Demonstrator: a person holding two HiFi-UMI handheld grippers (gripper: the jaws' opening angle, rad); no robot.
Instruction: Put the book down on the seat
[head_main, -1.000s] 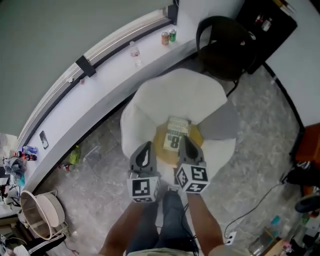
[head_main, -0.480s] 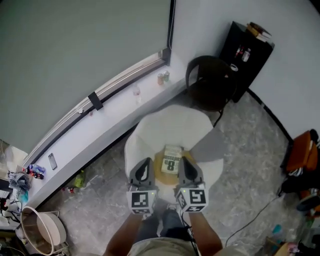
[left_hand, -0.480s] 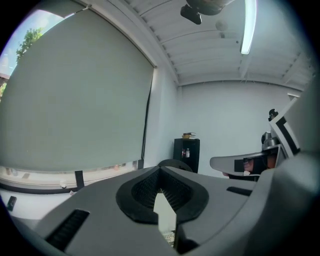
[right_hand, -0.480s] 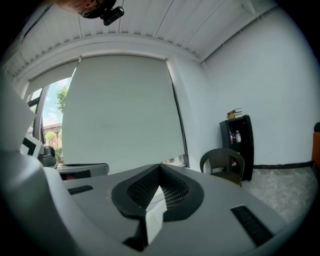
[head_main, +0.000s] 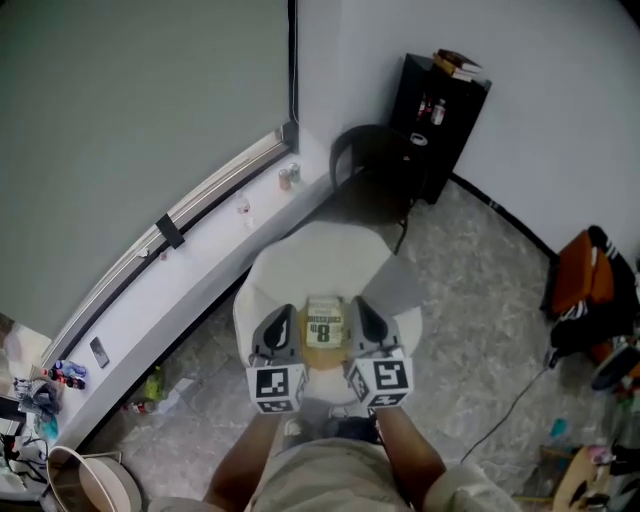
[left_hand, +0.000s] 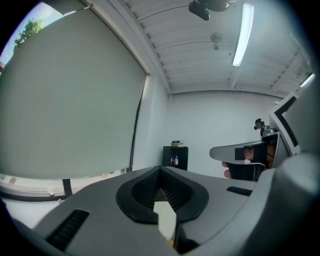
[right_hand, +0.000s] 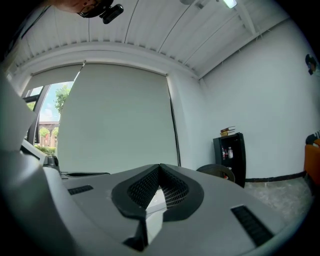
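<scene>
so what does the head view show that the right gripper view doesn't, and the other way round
Only the head view: the book lying on the seat, with the left gripper and right gripper on either side of it in the picture, plus cans on the window ledge.
Only the right gripper view: that gripper's jaws closed together up close, trees outside, and the ceiling.
Both: the black shelf unit, the black chair and the grey blind.
</scene>
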